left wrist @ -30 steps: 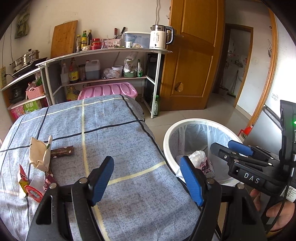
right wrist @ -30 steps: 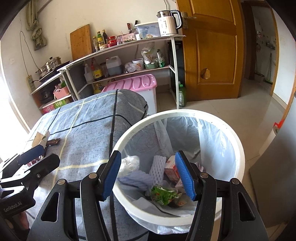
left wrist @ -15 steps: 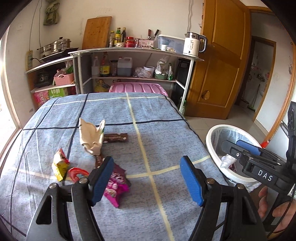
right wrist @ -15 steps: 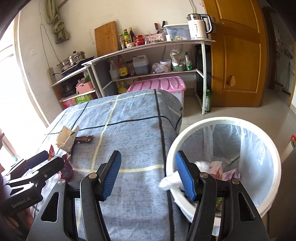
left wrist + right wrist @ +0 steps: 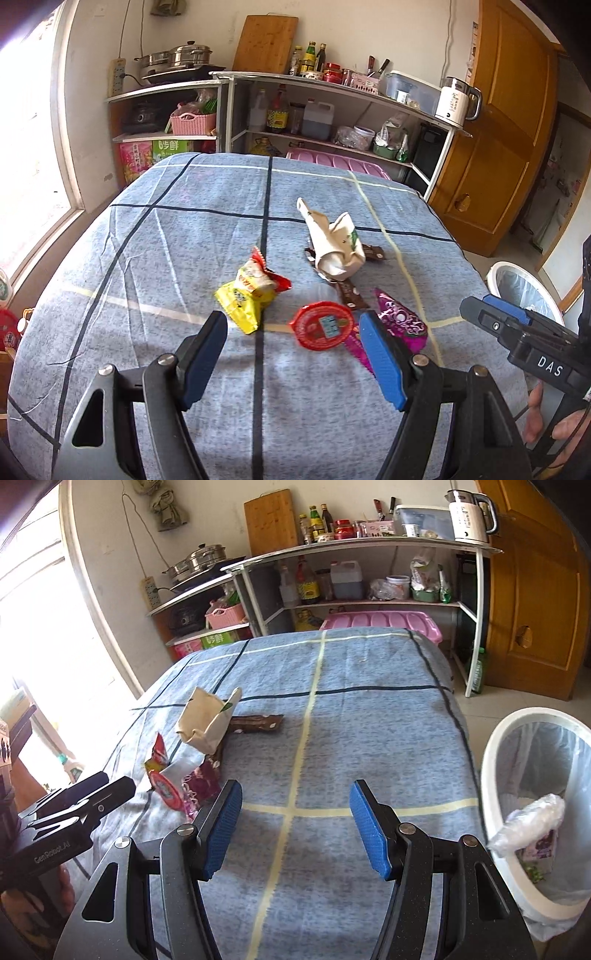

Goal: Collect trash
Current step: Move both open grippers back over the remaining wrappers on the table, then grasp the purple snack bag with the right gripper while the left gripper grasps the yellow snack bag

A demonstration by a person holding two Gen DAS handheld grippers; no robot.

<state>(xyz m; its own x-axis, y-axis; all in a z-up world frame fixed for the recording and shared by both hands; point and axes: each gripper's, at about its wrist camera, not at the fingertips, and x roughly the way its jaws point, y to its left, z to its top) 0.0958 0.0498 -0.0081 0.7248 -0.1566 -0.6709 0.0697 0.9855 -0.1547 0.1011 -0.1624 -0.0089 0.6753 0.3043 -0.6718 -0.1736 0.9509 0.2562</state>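
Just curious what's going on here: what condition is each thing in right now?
Left gripper: open, empty.
Right gripper: open, empty.
Bin: lined, partly filled.
Paper bag: crumpled, on the cloth.
Yellow wrapper: crumpled, opened.
Red lid: lying flat.
Purple wrapper: flattened.
Door: open.

A table covered by a blue checked cloth (image 5: 351,716) is seen below the right gripper (image 5: 295,829), whose blue-padded jaws are held apart with nothing between them. Left of the gripper on the cloth, a crumpled beige paper bag (image 5: 207,723) is laid over a brown snack wrapper (image 5: 258,723), with a round red foil lid (image 5: 166,788) and a purple wrapper (image 5: 203,784) nearer. Off the cloth's right edge, a white round bin lined with clear plastic (image 5: 495,746) is stood, trash visible inside. The left gripper (image 5: 79,801) is seen at the cloth's left edge.
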